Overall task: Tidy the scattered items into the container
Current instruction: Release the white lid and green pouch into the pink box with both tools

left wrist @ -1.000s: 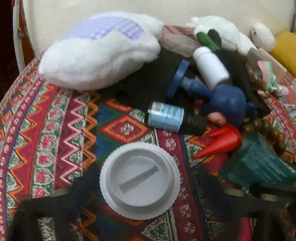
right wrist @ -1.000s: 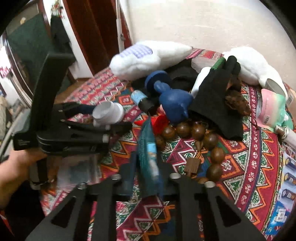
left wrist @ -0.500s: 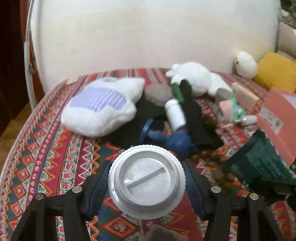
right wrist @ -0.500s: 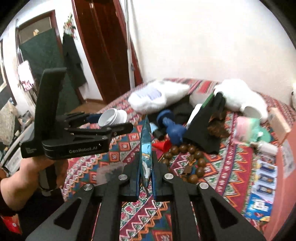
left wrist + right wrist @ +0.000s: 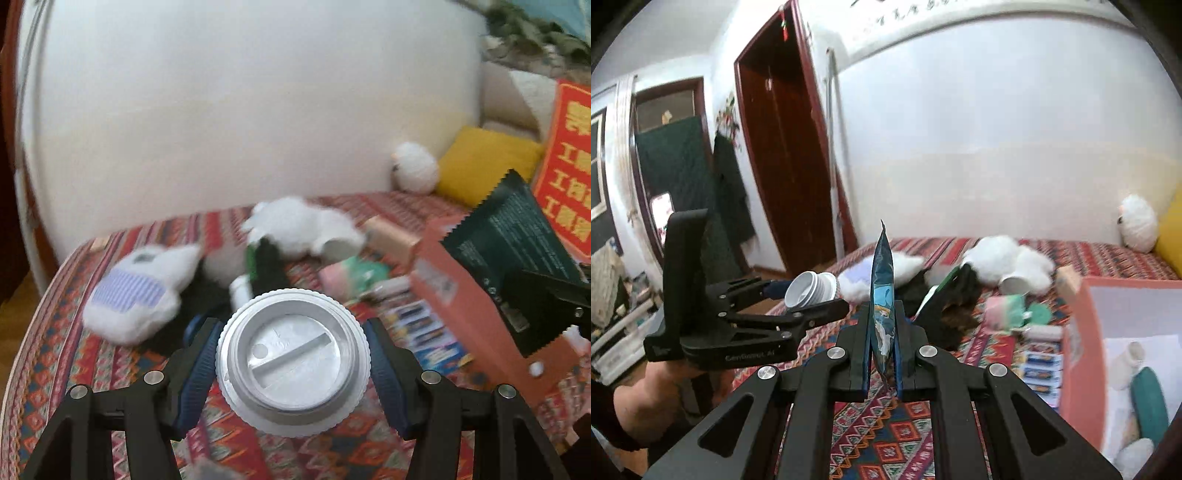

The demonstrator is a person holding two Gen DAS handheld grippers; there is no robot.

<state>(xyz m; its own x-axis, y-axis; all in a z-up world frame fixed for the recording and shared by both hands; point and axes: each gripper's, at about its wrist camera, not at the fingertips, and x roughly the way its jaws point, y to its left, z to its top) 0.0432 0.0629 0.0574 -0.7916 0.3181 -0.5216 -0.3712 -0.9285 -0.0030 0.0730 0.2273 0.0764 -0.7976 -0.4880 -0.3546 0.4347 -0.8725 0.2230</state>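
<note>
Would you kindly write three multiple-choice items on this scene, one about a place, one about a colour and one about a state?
1. Where is the orange box?
A. on the robot's right of the patterned cloth
B. by the door
C. on the floor

2. What colour is the cushion by the wall?
A. blue
B. yellow
C. grey

3. What is the left gripper doing?
A. hanging open
B. gripping a glove
C. gripping a white lid

Answers: 1 A, the box fills the right edge of the right wrist view; 2 B, it shows yellow beside the white plush ball; 3 C, the jaws press both sides of the lid.
</note>
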